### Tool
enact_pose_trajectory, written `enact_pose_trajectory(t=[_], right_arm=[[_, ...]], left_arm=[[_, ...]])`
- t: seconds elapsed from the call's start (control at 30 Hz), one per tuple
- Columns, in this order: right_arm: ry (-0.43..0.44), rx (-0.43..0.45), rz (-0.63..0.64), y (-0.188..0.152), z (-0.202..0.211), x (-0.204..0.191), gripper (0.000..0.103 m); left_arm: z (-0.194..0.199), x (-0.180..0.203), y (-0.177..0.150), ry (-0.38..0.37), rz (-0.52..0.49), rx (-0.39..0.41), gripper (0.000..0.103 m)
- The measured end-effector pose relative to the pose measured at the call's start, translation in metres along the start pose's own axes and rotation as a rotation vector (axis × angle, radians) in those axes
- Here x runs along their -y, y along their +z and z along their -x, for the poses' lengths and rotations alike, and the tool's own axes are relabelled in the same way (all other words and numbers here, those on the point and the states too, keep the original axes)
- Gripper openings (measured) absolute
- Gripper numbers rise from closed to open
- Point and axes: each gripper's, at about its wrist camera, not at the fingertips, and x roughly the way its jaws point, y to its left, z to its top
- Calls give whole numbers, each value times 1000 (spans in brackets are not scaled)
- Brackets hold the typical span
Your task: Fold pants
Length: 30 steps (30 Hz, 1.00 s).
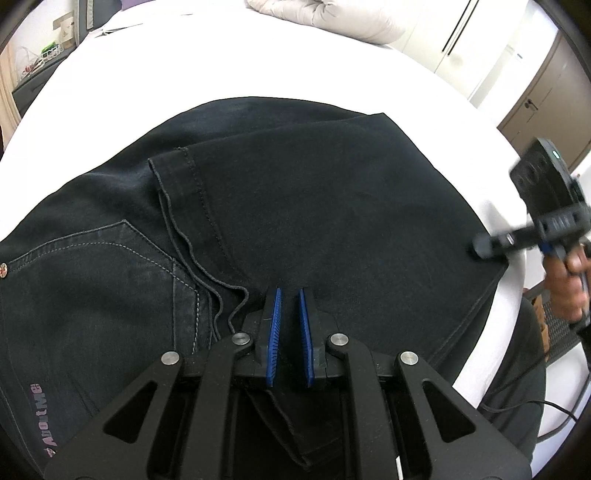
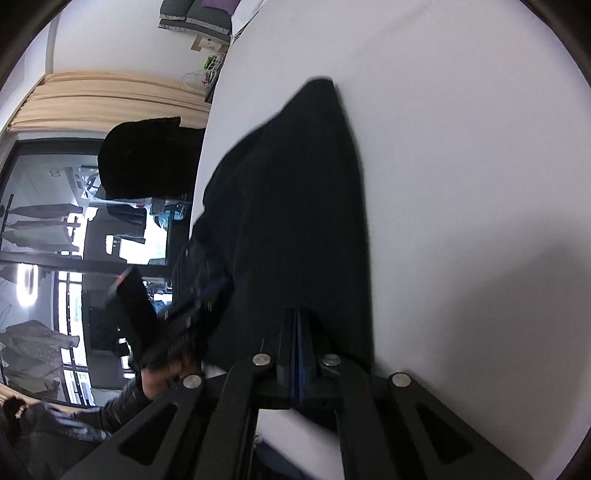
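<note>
**Bedroom, white bed, dark pants part folded**

White bed sheet [image 1: 258,66] fills most of the left wrist view, with a beige pillow [image 1: 325,18] at the far end and wardrobe doors [image 1: 480,40] off to the right. Black pants [image 1: 314,192] lie flat on the sheet, leg section folded over the seat so the hem [image 1: 173,173] sits across the upper part. Back pocket [image 1: 110,266] with light stitching shows at left, and a printed label [image 1: 40,417] near the lower left edge.

Left gripper [image 1: 289,291] sits low over the pants at the near edge, its 2 blue pads [image 1: 273,332] with a narrow gap between them, nothing seen pinched there; tips appear to touch the fabric.

Right gripper [image 1: 480,249] shows at the right edge of the pants in the left wrist view, blurred, held by a hand [image 1: 569,280]. In the right wrist view the right gripper [image 2: 300,314] has its jaws pressed together on the edge of the pants [image 2: 295,203], cloth running away from the fingers across the sheet [image 2: 461,147]. Beige curtain [image 2: 103,99] and dark window frames [image 2: 74,258] at left. Left gripper [image 2: 177,325] is blurred there.
</note>
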Motion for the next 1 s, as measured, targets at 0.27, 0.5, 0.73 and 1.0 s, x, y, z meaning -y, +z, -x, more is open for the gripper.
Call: enact_pose_trajectory(t=[0.27, 0.5, 0.73, 1.0], right_arm=[[-43, 68, -50, -17, -8, 4, 0], [-71, 136, -46, -24, -7, 6, 0], [-107, 200, -52, -31, -4, 3, 0], [-229, 309, -60, -51, 8, -32, 10]], left_arm=[[-7, -9, -2, -7, 10, 6, 10], [-5, -13, -7, -23, 22, 19, 10], [3, -21, -13, -35, 37, 40, 10], [84, -57, -59, -78, 131, 164, 11]])
